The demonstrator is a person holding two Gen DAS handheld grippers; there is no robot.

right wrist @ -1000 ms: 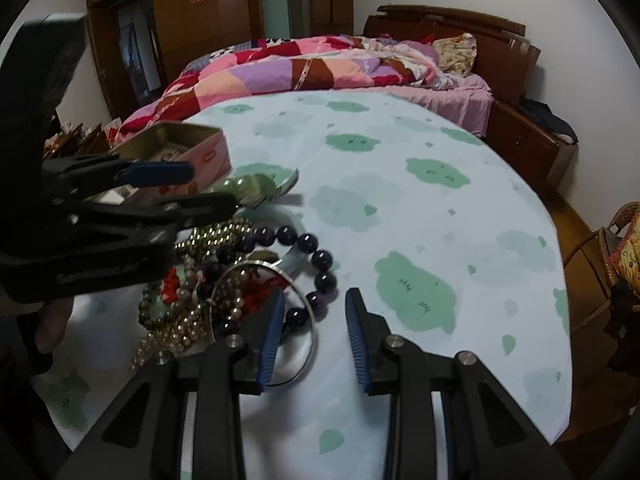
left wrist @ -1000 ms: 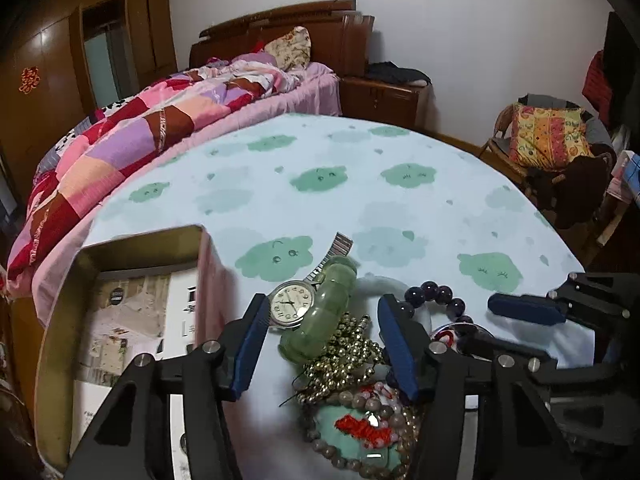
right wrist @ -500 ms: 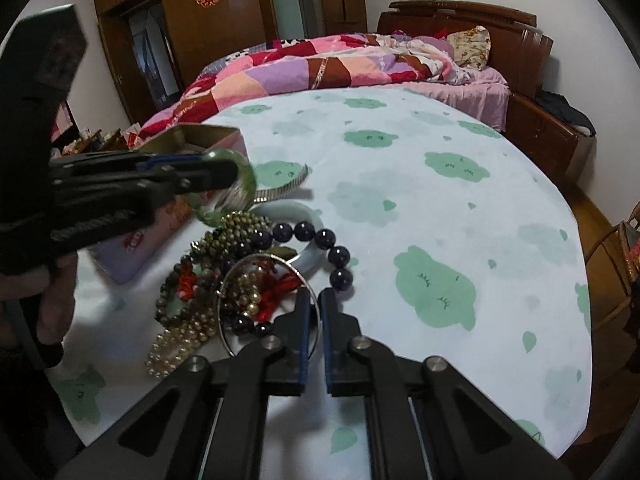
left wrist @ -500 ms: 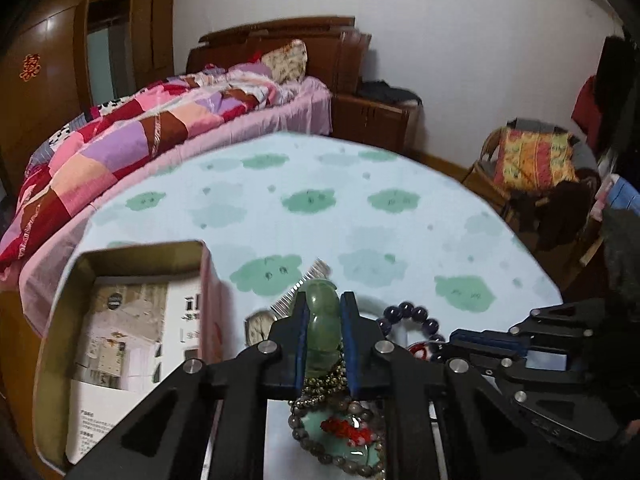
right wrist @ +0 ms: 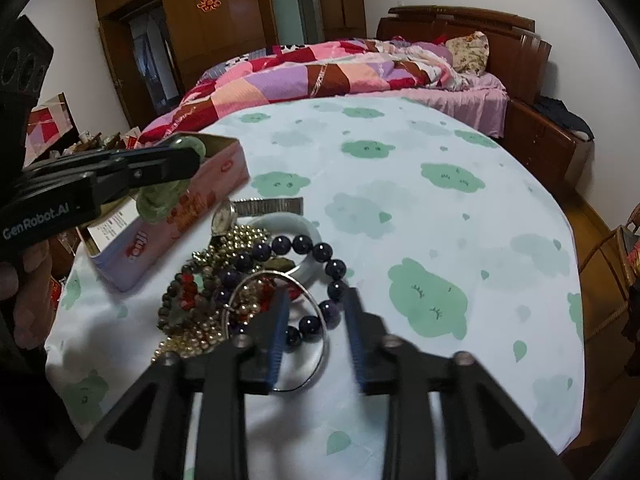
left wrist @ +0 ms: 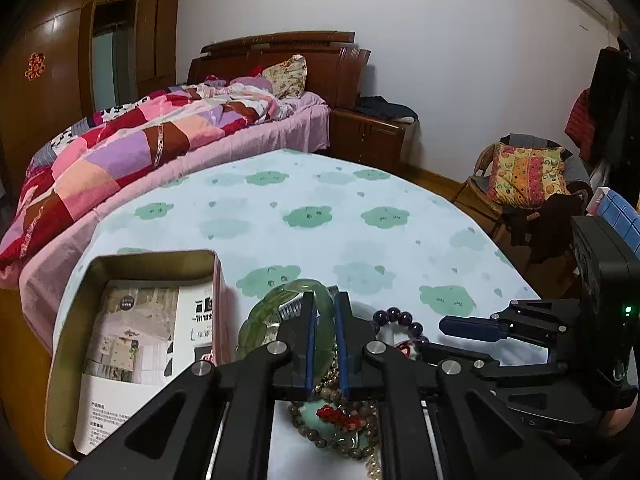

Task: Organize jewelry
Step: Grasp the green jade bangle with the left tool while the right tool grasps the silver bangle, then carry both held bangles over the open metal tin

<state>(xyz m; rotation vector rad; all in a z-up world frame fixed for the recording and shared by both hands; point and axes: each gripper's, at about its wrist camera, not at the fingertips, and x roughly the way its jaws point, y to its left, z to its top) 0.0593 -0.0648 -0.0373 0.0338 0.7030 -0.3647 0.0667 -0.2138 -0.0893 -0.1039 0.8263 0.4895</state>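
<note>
My left gripper is shut on a green jade bangle and holds it in the air beside the open tin box. The right wrist view shows the bangle held over the box's near edge. A heap of jewelry lies on the table: a dark purple bead bracelet, a thin silver hoop, a wristwatch, a white bangle, pearl and gold bead strings. My right gripper is open, its jaws either side of the purple beads and the hoop.
The round table has a pale cloth with green cloud prints. The tin box holds a printed leaflet. A bed with a patchwork quilt stands behind the table. A chair with a patterned cushion is at the right.
My left gripper closed on the jade bangle and lifted it leftward toward the box. My right gripper shut half a second ago and has now opened over the purple beads.
</note>
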